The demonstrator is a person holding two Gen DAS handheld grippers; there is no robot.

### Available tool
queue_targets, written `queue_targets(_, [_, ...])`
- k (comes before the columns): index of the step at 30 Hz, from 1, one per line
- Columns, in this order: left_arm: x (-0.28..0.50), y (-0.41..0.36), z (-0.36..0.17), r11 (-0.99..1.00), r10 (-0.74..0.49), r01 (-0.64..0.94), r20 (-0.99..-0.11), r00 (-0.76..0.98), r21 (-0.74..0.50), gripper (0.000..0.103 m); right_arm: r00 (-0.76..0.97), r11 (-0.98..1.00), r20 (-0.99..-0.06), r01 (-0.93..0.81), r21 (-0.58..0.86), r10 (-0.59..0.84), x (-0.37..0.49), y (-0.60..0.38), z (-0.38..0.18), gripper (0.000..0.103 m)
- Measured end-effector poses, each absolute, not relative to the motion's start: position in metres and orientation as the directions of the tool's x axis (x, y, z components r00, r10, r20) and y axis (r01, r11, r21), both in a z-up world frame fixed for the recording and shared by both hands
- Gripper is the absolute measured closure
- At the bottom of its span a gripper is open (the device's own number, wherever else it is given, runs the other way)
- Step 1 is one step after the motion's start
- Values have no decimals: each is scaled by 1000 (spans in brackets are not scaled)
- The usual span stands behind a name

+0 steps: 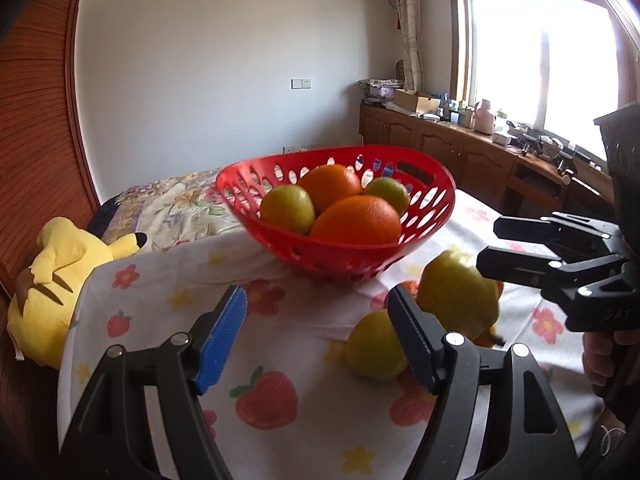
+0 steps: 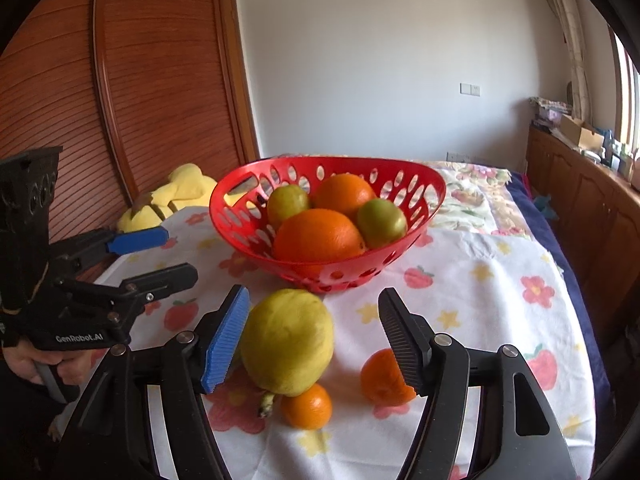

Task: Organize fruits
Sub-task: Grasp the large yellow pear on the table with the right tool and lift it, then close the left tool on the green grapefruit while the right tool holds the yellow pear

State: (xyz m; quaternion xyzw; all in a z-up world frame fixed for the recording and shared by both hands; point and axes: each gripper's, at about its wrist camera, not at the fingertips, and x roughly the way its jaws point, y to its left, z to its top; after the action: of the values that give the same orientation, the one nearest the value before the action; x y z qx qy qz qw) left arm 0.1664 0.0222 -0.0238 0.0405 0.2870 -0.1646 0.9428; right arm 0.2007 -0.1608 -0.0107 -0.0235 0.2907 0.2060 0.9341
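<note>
Nearest us, our right gripper point(image 2: 314, 340) gapes wide around a large yellow pear point(image 2: 287, 346), two small oranges point(image 2: 307, 406) beside it on the cloth. Our left gripper point(image 1: 318, 338) hangs wide, empty. Beyond, the red basket point(image 2: 420, 216) holds oranges and green fruits.

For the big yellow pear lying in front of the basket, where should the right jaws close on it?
Across the pear's fat belly, coming level from the near side. It lies with the stem end toward the right gripper, whose open jaws already flank it; the small orange crowds the narrow end.
</note>
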Motion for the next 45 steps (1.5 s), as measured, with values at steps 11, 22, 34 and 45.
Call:
queue_targets(11, [172, 15, -45, 933, -300, 359, -587, 752, -18, 29, 712, 908, -592, -409, 89, 379, 203, -143, -29, 32])
queue_targets(22, [170, 9, -53, 925, -303, 379, -606, 736, -2, 26, 689, 908, -629, -413, 67, 360, 206, -137, -44, 36])
queue_targets(34, [169, 9, -53, 924, -306, 381, -604, 736, -4, 26, 723, 914, -585, -397, 84, 368, 185, -159, -37, 40])
queue_targets(45, [170, 9, -53, 925, -304, 380, -605, 736, -3, 25, 765, 937, -550, -329, 115, 336, 173, -198, -31, 40])
